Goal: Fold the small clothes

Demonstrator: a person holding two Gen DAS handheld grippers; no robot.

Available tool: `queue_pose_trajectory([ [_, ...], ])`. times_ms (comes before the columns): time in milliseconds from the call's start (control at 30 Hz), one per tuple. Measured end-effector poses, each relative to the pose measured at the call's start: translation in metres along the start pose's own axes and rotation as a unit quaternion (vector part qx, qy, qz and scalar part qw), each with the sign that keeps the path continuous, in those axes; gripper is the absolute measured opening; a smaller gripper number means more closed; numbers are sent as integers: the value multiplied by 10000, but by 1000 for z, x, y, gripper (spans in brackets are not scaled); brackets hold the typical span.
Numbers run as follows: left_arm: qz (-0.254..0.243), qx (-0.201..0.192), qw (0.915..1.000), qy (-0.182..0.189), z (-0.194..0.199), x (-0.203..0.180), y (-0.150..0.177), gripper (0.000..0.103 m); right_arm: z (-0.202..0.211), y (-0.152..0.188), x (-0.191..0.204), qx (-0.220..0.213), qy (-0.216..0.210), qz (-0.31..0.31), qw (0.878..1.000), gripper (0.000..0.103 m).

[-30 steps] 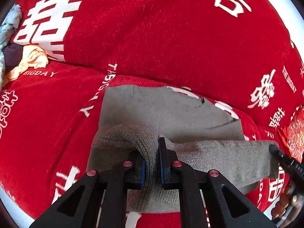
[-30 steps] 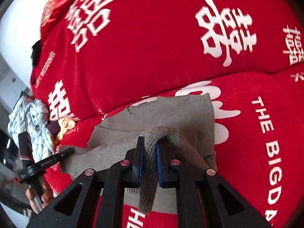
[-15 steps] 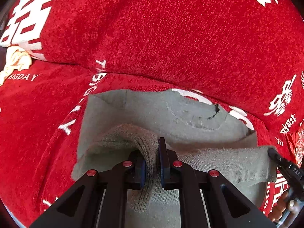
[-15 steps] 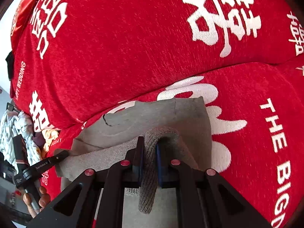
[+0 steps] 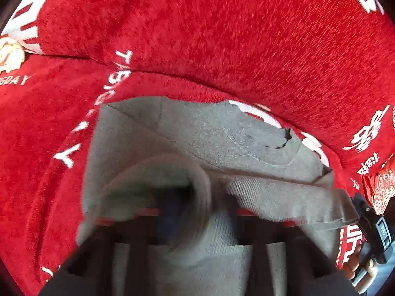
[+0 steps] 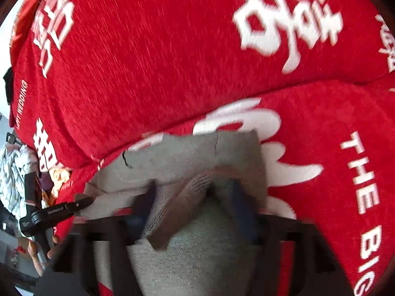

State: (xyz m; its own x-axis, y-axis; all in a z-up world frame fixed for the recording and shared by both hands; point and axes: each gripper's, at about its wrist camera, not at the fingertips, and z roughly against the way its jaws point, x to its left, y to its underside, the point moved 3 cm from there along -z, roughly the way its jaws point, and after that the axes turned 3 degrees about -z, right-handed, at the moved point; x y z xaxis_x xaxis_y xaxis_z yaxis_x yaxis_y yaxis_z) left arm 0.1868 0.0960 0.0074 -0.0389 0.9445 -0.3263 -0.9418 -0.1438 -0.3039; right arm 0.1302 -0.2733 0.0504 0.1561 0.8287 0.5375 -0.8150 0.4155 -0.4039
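On the red plush sofa cover printed with white characters [image 5: 222, 37] lies the grey knitted small sweater [image 5: 197, 133], spread over the seat just below the backrest, its ribbed hem doubled up towards the neckline. Your left gripper [image 5: 197, 212] shows blurred in its own camera: its jaws are opening, with a roll of the hem between them and no pad clearly pressing it. That view alone shows the sweater's neckline and, at the sweater's right edge, your right gripper [image 5: 370, 224] with fingers [image 5: 353, 264] wrapped around its handle. From the right wrist, the right gripper [image 6: 192, 204] is likewise opening its jaws, the ribbed fold lying loose between them. Only this view shows, left of the sweater, your left gripper [image 6: 81, 203] at the hem's corner, the hand [image 6: 39, 251] gripping it, a pale heap of other clothes [image 6: 14, 172] and a strip of white wall [image 6: 7, 42] beyond the sofa's end.
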Motion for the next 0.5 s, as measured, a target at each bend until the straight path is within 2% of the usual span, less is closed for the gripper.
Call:
queue_pose_trajectory([
  [33,49,-252,9996,-69,11,4,3,103,6,1,0,-32,-42,20,10000,77],
  [67,98,-622,9979,-157,26,7,6,103,9,2,-1,-23,-47,34,10000,77],
  [133,68,-711,9974,8,40,9,12,103,17,11,0,30,15,228,9997,77],
  [200,41,-783,9968,161,49,11,19,103,21,23,6,104,158,698,9974,77],
  [267,-241,-927,9954,7,59,12,32,103,24,34,13,165,274,1204,9922,77],
  [367,-1217,-861,9885,-264,56,0,58,103,21,51,27,390,227,2003,9787,77],
  [433,-1910,-574,9797,-207,43,-14,74,103,11,60,36,675,97,2385,9687,77],
  [500,-2307,-411,9720,-170,31,-28,79,103,-7,68,45,996,39,2809,9545,77],
])
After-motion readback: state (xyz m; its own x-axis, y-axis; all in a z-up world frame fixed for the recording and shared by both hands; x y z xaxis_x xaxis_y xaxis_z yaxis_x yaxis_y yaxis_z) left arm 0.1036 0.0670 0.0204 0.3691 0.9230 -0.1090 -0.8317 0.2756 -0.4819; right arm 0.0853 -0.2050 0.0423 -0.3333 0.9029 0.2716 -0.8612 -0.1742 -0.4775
